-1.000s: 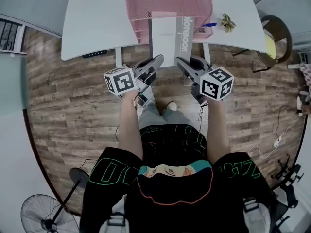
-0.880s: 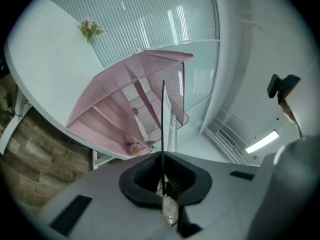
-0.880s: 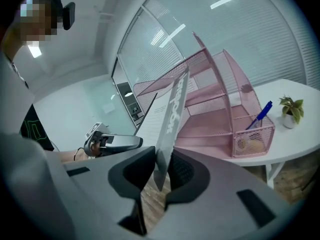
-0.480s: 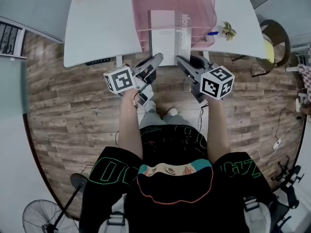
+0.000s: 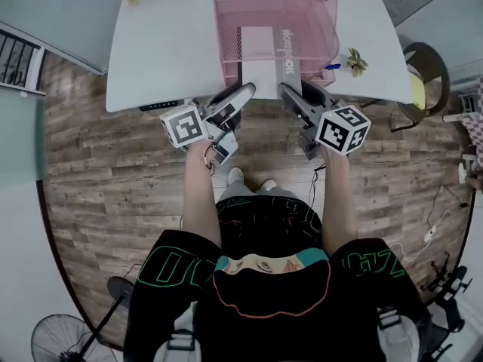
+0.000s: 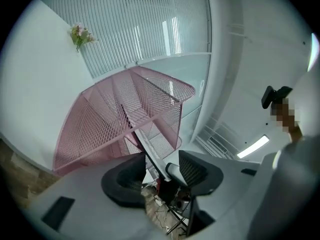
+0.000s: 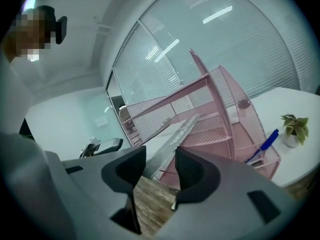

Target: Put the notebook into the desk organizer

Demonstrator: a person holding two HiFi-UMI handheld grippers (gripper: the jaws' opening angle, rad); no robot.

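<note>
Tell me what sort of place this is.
Probably an office: a white desk carrying a pink mesh desk organizer, a glass partition with blinds behind it, and a chair on the wood-look floor.

"NOTEBOOK" printed lengthwise on grey band of notebook (image 5: 267, 57) cover, head view; letters lie sideways.

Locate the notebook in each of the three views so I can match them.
Head view: notebook at top centre, in the pink mesh organizer.
Left gripper view: thin edge-on strip, lower centre.
Right gripper view: grey slanted strip, lower centre.
Shared landmark: the pink mesh organizer, behind the notebook in both gripper views.
</note>
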